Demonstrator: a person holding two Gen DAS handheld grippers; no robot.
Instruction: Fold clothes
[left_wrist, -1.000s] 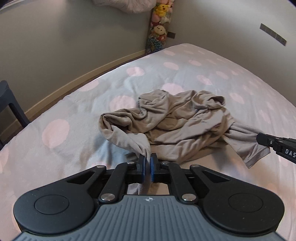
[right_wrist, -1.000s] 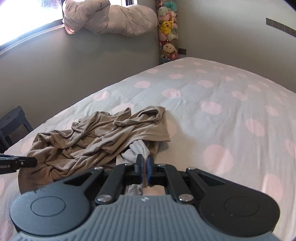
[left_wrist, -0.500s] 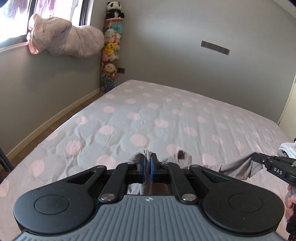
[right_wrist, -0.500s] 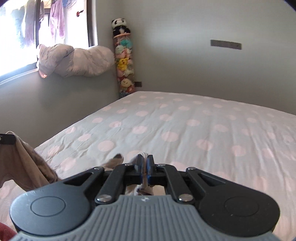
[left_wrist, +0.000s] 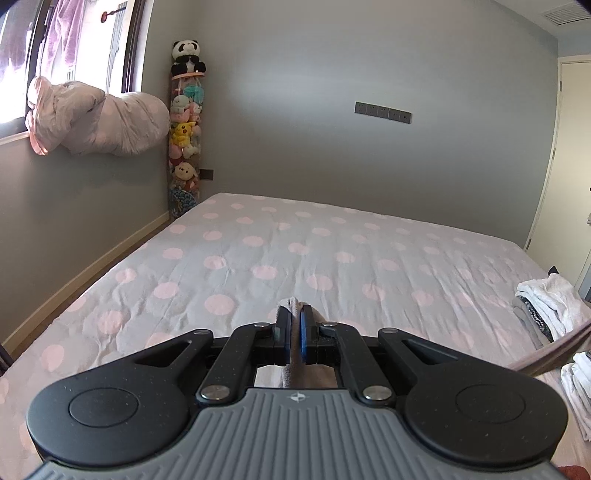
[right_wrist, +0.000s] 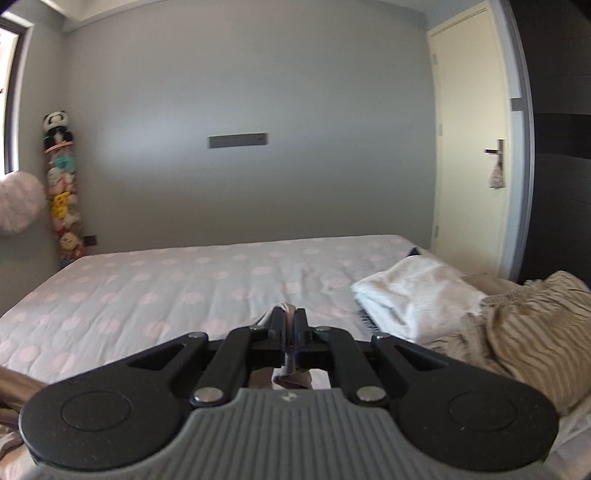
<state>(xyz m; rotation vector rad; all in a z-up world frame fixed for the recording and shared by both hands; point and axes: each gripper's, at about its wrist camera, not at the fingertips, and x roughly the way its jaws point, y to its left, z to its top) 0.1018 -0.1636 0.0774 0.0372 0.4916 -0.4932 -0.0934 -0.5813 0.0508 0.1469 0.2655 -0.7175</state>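
Both grippers clamp the same grey-brown garment (left_wrist: 293, 334) and hold it in the air above the bed (left_wrist: 332, 258). The left gripper (left_wrist: 294, 332) is closed on a bunched ridge of cloth that rises just past its blue pads; the right gripper (right_wrist: 290, 338) is closed on a similar pinch, with a little pale fabric showing above and below its jaws. Most of the garment hangs below both cameras and cannot be seen. Only a taut strip shows, running off toward the right edge of the left view and the lower left corner of the right view.

Risks, as judged from this pose: each grip appears to hold a small gathered pinch rather than a flat hem, so a sharp shake or further spreading could pull the cloth free of one gripper. If the pinches are not matching corners, the garment would probably land twisted. A wide swing to the right could drag it across the folded white pile (right_wrist: 417, 295) or the striped cloth (right_wrist: 535, 332) near the bed's right edge and disturb them.

Visible fabric looks thin, soft and matte, creasing readily where it is clamped.
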